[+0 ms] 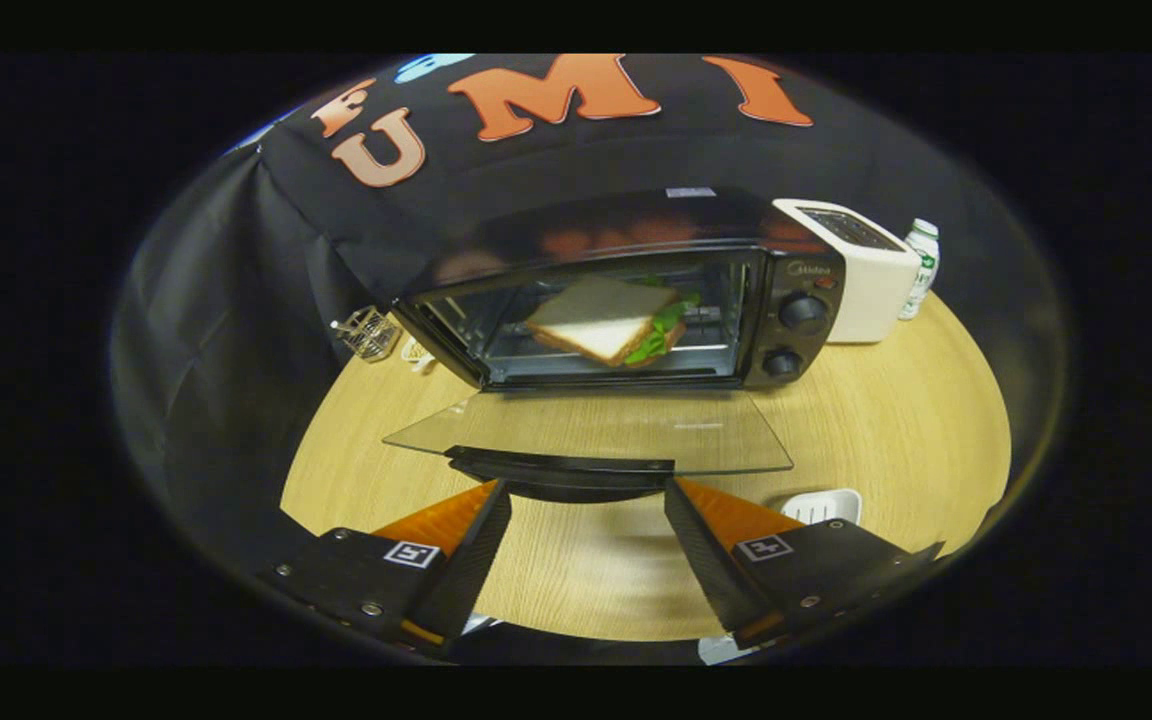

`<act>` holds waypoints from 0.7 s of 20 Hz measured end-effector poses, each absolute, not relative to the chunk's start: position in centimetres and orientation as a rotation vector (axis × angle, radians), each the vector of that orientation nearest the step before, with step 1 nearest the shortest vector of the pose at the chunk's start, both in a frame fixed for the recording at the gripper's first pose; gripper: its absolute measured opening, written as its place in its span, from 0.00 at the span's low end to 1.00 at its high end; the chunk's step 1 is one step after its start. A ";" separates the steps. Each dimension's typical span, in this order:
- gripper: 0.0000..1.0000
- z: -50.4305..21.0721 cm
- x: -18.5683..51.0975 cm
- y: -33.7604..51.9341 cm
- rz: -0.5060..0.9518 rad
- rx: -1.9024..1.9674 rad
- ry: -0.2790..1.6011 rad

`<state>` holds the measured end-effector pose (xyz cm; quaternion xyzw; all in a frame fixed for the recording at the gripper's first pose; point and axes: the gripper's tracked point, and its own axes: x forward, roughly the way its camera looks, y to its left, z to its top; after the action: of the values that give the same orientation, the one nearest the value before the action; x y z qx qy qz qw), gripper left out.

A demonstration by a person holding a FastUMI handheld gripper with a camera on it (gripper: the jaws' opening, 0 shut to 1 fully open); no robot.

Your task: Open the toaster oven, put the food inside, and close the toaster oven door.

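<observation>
A black toaster oven (636, 290) stands on the round wooden table (886, 430) with its glass door (596, 430) folded down flat toward me. A sandwich (611, 320) of white bread with green leaves lies on the rack inside. The door's black handle (561, 472) is at its near edge. My gripper (586, 500) is open, its two black-and-orange fingers (471, 530) spread wide just under and on either side of that handle, with nothing between them.
A white toaster (861, 270) stands right of the oven, with a small white bottle (921, 265) beyond it. A small wire basket (368, 332) lies left of the oven. A white dish (821, 503) sits beside my right finger. Black cloth walls surround the table.
</observation>
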<state>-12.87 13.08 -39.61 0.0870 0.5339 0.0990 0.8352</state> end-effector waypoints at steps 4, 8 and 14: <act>0.92 -38.4 -10.6 13.1 0.214 0.129 1.059; 0.92 -37.5 -7.8 12.9 0.209 0.079 0.986; 0.92 -39.0 -5.2 12.6 0.170 0.084 0.969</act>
<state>-5.17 12.63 -38.97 0.0403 0.4652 0.0814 0.8806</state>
